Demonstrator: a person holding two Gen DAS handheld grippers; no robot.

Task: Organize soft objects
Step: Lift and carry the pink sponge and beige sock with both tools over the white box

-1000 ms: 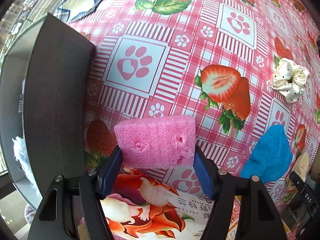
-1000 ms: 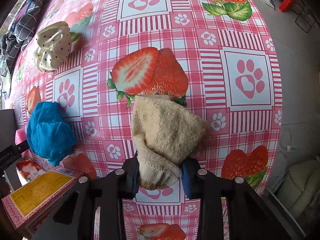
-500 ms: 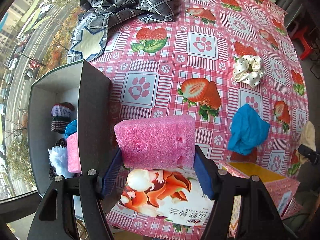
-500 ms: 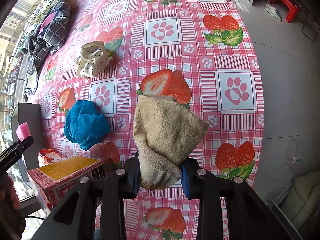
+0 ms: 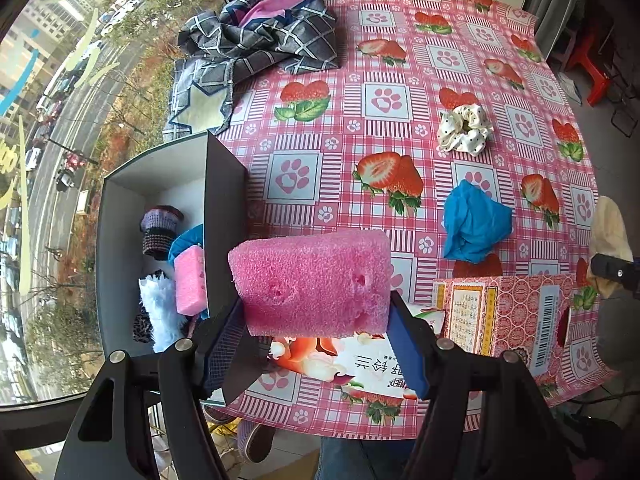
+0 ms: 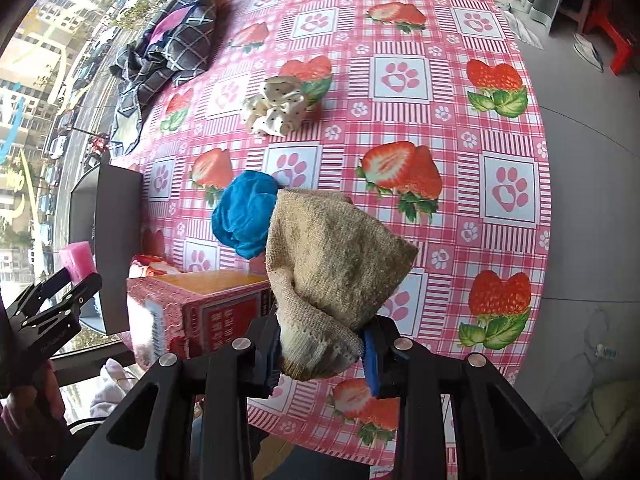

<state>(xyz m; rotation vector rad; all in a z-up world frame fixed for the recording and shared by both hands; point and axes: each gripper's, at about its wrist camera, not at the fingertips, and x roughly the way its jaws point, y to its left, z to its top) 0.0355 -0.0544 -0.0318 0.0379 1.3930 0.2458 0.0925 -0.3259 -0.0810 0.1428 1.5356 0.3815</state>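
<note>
My left gripper (image 5: pixel 316 344) is shut on a pink sponge (image 5: pixel 312 282) and holds it high above the table's near edge, just right of the grey storage box (image 5: pixel 120 184). The box holds several soft items, among them a pink sponge (image 5: pixel 189 280) and white fluff (image 5: pixel 160 312). My right gripper (image 6: pixel 324 354) is shut on a beige knitted sock (image 6: pixel 332 268), lifted above the table. A blue cloth (image 5: pixel 474 224) and a white dotted scrunchie (image 5: pixel 464 128) lie on the strawberry tablecloth; both also show in the right wrist view, the cloth (image 6: pixel 244 212) and the scrunchie (image 6: pixel 276 108).
A red carton (image 5: pixel 504 312) and a flat floral packet (image 5: pixel 352 356) lie near the front edge. A checked dark cloth (image 5: pixel 260 40) is heaped at the far left. A window runs along the left side. Red stools (image 5: pixel 592 68) stand beyond the table.
Both grippers have risen well above the table with their loads, so the views widened. The inside of the storage box has come into view on the left.
</note>
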